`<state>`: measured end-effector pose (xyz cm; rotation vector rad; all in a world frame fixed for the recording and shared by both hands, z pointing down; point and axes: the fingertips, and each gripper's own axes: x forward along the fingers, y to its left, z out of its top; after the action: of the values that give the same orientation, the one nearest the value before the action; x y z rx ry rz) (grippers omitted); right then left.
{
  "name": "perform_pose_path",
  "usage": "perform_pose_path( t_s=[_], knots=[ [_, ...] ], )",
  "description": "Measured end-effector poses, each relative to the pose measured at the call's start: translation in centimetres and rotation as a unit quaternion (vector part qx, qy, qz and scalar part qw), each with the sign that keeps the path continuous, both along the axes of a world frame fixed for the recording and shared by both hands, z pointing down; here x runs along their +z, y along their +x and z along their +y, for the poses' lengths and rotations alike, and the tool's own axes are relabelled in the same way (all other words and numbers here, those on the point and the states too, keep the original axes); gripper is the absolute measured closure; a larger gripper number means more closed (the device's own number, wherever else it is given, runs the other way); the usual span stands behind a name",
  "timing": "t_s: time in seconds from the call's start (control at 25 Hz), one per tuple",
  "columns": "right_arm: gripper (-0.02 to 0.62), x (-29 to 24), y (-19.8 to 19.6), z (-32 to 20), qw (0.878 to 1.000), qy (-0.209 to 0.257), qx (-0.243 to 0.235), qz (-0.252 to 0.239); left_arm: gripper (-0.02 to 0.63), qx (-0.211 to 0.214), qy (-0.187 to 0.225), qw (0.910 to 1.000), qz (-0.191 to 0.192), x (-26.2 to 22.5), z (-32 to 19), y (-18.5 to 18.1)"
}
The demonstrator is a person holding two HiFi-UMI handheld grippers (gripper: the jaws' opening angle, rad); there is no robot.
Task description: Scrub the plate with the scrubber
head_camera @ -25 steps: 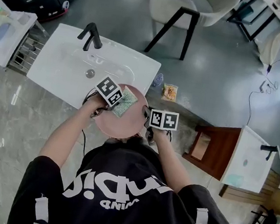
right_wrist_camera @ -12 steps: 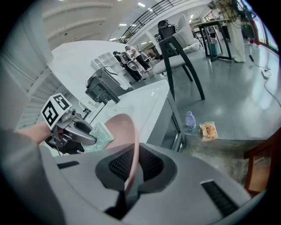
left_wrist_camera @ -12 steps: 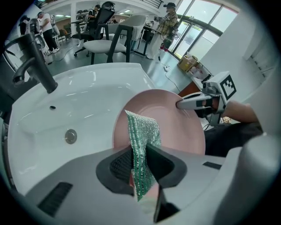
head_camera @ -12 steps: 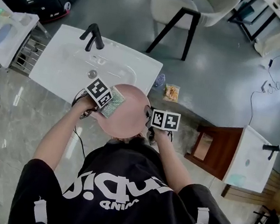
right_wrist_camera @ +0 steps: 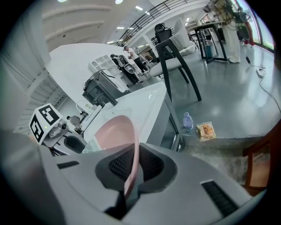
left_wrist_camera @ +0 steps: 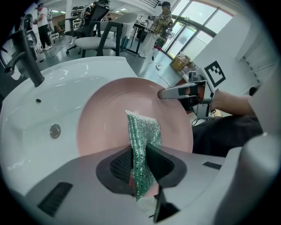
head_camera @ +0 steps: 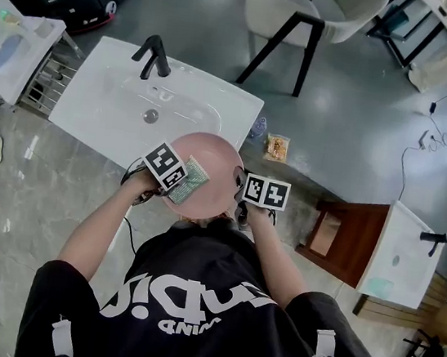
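A pink plate [head_camera: 213, 164] is held over the near edge of a white sink [head_camera: 109, 108]. My right gripper [head_camera: 238, 187] is shut on the plate's right rim, and the rim runs edge-on between its jaws [right_wrist_camera: 131, 166]. My left gripper [head_camera: 175, 182] is shut on a green glittery scrubber [head_camera: 189, 182] that lies flat on the plate's left half. In the left gripper view the scrubber [left_wrist_camera: 143, 138] stands up out of the shut gripper [left_wrist_camera: 139, 154] against the plate [left_wrist_camera: 109, 114]. The right gripper [left_wrist_camera: 183, 91] grips the far rim there.
The sink has a black faucet [head_camera: 152, 55] and a drain [head_camera: 151, 116]. A dish rack [head_camera: 44, 74] stands at the left. A chair [head_camera: 308, 16], a bottle [head_camera: 255, 128] and a snack packet [head_camera: 276, 147] are on the floor beyond. A wooden stand [head_camera: 339, 235] with another basin [head_camera: 398, 256] is at the right.
The left gripper slid the scrubber from the plate's upper middle to its left side, then down toward the near rim. The right gripper and plate stayed put.
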<state>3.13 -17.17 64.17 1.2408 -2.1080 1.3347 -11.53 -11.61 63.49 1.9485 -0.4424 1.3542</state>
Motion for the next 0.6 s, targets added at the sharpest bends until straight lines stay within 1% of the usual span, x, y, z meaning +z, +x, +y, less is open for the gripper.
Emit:
perform_pose_path(
  t_s=[0.12, 0.28, 0.36, 0.48, 0.6],
  knots=[
    [0.566, 0.0, -0.1, 0.0, 1.000, -0.002, 0.001, -0.002, 0.509, 0.009, -0.002, 0.9999, 0.011, 0.1, 0.5, 1.5],
    [0.566, 0.0, 0.0, 0.1, 1.000, -0.002, -0.004, -0.002, 0.509, 0.005, -0.003, 0.9992, 0.039, 0.2, 1.0, 4.1],
    [0.566, 0.0, 0.0, 0.1, 1.000, -0.002, -0.006, -0.002, 0.509, 0.010, 0.004, 0.9988, 0.048, 0.3, 1.0, 5.4],
    [0.566, 0.0, 0.0, 0.2, 1.000, -0.002, -0.012, -0.002, 0.505, 0.021, 0.025, 0.9982, 0.050, 0.3, 0.4, 6.5],
    [0.566, 0.0, -0.1, 0.1, 1.000, -0.002, -0.018, -0.004, 0.505, 0.020, 0.036, 0.9976, 0.056, 0.3, -0.5, 7.2]
  ],
)
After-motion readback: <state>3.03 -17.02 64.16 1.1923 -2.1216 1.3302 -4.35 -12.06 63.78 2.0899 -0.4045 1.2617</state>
